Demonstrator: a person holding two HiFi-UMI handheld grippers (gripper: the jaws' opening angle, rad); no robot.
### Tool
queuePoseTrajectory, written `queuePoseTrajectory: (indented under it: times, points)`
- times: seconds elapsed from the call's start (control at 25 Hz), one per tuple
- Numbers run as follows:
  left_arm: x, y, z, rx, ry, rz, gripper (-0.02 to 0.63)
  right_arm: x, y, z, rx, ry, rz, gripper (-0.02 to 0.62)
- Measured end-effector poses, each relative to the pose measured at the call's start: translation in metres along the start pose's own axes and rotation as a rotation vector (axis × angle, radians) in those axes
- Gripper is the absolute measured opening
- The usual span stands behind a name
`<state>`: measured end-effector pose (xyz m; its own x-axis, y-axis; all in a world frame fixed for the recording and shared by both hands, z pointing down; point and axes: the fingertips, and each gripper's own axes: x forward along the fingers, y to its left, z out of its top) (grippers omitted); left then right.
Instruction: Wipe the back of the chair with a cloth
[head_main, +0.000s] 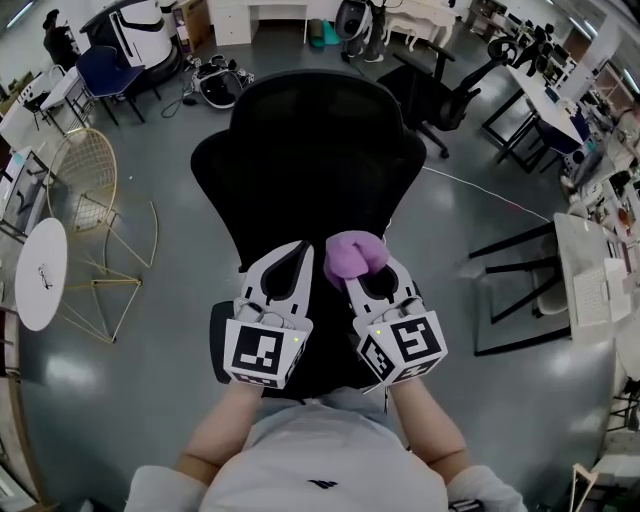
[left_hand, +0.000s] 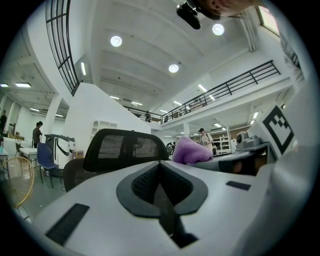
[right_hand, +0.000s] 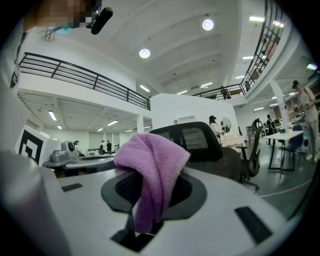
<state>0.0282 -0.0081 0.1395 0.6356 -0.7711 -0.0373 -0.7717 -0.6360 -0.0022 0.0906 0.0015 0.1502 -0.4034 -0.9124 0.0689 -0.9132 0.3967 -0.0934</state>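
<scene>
Right claw (head_main: 375, 272) clamps a purple cloth (head_main: 354, 254) near the black chair (head_main: 320, 150). Left claw (head_main: 298, 250) is closed on nothing.

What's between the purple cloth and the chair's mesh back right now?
Nothing visible. The right gripper is shut on the purple cloth, with open air ahead to the black mesh chair back. The left gripper, shut and empty, sits beside it.
</scene>
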Motion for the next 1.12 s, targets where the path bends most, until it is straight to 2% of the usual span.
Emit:
queuePoseTrajectory:
  times: [1.12]
  points:
    - [0.015, 0.002, -0.004, 0.009, 0.026, -0.019, 0.012, 0.013, -0.009, -0.007, 0.016, 0.029, -0.002, 0.103]
